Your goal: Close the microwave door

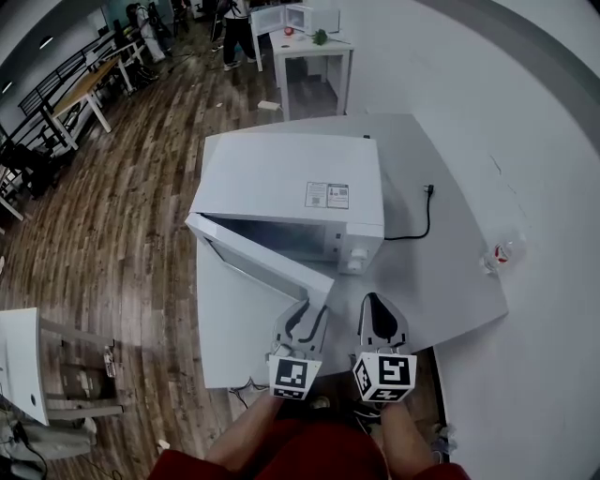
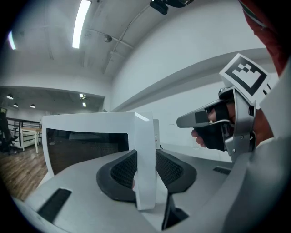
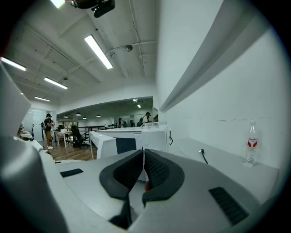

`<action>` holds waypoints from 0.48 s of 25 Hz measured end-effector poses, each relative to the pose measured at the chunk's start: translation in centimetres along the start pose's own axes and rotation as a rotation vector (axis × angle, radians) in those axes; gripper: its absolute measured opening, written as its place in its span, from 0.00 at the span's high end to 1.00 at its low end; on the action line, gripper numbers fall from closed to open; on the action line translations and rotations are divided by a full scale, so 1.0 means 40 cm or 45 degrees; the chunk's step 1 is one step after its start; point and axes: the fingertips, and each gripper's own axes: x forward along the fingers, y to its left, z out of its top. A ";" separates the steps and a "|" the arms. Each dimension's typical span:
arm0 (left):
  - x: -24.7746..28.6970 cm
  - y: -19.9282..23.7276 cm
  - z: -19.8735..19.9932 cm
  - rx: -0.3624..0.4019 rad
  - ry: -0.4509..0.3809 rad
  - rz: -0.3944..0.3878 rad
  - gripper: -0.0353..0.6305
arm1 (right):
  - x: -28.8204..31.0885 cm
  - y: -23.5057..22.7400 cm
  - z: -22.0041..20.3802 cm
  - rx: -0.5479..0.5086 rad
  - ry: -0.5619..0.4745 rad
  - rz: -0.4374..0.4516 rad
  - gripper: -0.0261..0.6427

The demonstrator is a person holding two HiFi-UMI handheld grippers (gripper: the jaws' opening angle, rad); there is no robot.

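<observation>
Though ajar, white microwave door (image 1: 265, 262)

bright, even ceiling strip lights (image 2: 82, 22), heavy fisheye warp w/ dark corners.

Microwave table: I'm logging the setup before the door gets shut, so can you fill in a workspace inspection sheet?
Surface: white table, pushed up to a white wall.
Job's things: white microwave on the table; its door stands partly open.
Clutter: clear bottle with a red label, upright near the table's right edge.
Grippers: left gripper closed on the door's free edge; right gripper shut and empty, beside it.
Cables: black power cord runs from the microwave's right side, its plug end lying on the table.
Surroundings: wooden floor; second table farther back; people standing beyond it.
</observation>
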 end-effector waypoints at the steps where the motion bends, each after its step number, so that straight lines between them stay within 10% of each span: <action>1: 0.009 0.000 0.001 -0.003 -0.002 -0.004 0.74 | 0.005 -0.004 -0.003 -0.003 0.004 -0.004 0.92; 12: 0.108 0.005 0.014 -0.020 -0.025 -0.049 0.74 | 0.060 -0.049 -0.009 -0.028 0.033 -0.046 0.92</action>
